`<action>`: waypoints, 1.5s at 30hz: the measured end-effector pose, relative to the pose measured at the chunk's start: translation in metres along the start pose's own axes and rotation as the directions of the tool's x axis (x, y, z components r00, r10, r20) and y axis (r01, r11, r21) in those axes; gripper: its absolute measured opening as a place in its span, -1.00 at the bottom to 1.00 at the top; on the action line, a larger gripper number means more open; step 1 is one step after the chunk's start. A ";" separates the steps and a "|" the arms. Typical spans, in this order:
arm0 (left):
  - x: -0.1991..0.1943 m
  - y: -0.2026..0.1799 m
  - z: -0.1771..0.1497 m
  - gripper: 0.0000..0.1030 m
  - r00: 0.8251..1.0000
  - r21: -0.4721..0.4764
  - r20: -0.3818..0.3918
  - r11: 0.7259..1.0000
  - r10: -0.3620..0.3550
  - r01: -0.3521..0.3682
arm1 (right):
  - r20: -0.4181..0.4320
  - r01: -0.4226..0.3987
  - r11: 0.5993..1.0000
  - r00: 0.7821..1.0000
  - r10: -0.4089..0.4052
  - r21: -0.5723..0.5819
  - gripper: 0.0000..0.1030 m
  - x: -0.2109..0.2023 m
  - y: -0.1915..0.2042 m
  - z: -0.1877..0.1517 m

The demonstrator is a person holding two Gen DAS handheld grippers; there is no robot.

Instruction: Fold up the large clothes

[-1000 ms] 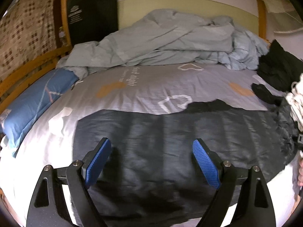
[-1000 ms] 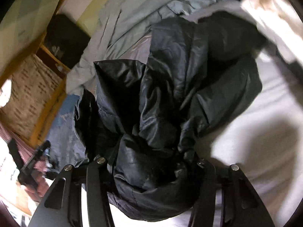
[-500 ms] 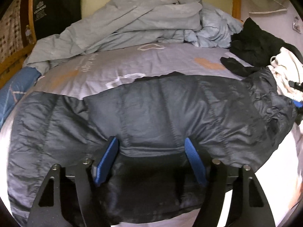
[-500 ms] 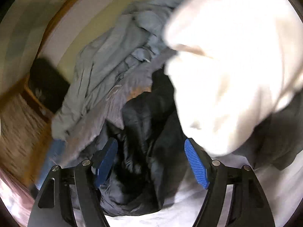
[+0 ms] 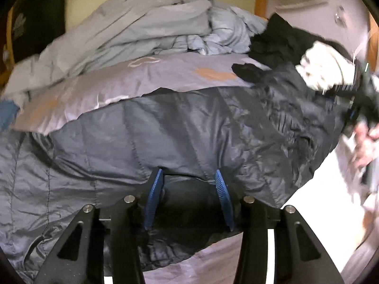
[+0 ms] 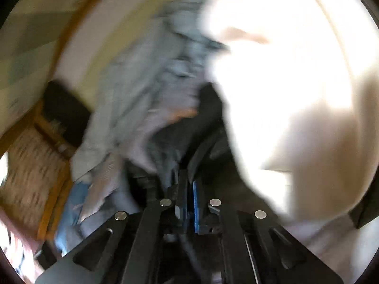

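A large dark grey puffer jacket (image 5: 184, 130) lies spread across the bed. My left gripper (image 5: 188, 182) sits at its near edge with the blue pads (image 5: 154, 196) part-way closed around a fold of the jacket. In the blurred right wrist view my right gripper (image 6: 189, 189) has its jaws nearly together on a thin dark strip of the jacket (image 6: 201, 149). The right gripper also shows in the left wrist view (image 5: 353, 94), at the jacket's right end.
A crumpled light blue duvet (image 5: 142, 30) is piled at the head of the bed on a grey patterned sheet (image 5: 146, 78). Black clothes (image 5: 279, 37) and a white garment (image 5: 322, 68) lie at the right. A white garment (image 6: 284, 94) fills the right wrist view.
The left gripper has closed in from wide open onto the jacket's near edge. The right gripper let go of the bunched jacket, opened, then closed on a thin part beside the white garment.
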State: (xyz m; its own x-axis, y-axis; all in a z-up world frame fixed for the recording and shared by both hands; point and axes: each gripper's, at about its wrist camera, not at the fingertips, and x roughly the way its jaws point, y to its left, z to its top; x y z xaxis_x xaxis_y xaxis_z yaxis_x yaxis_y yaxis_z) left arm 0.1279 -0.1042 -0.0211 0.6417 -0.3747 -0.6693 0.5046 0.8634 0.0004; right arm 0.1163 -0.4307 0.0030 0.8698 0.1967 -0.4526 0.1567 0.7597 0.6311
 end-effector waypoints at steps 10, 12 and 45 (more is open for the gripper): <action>-0.001 -0.001 0.002 -0.14 0.997 -0.052 0.017 0.995 -0.080 0.081 | -0.134 -0.087 0.914 0.990 0.037 -0.396 -0.94 -0.019 0.089 -0.028; 0.001 -0.007 0.005 -0.20 0.991 -0.054 0.013 0.989 -0.134 0.135 | -0.084 0.158 0.896 0.974 -0.211 -0.415 -0.93 -0.020 0.079 -0.034; 0.033 -0.081 0.017 -0.44 0.973 -0.030 0.002 0.972 -0.232 0.232 | 0.094 0.378 0.727 0.912 -0.400 -0.573 -0.90 0.045 0.110 0.051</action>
State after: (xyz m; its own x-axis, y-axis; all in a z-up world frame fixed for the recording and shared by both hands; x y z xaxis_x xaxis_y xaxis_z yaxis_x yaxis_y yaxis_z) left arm 0.1179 -0.1924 -0.0308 0.5078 -0.5656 -0.6499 0.6225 0.7623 -0.1770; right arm 0.1964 -0.3695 0.0841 0.7743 -0.1830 -0.6057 0.1748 0.9819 -0.0732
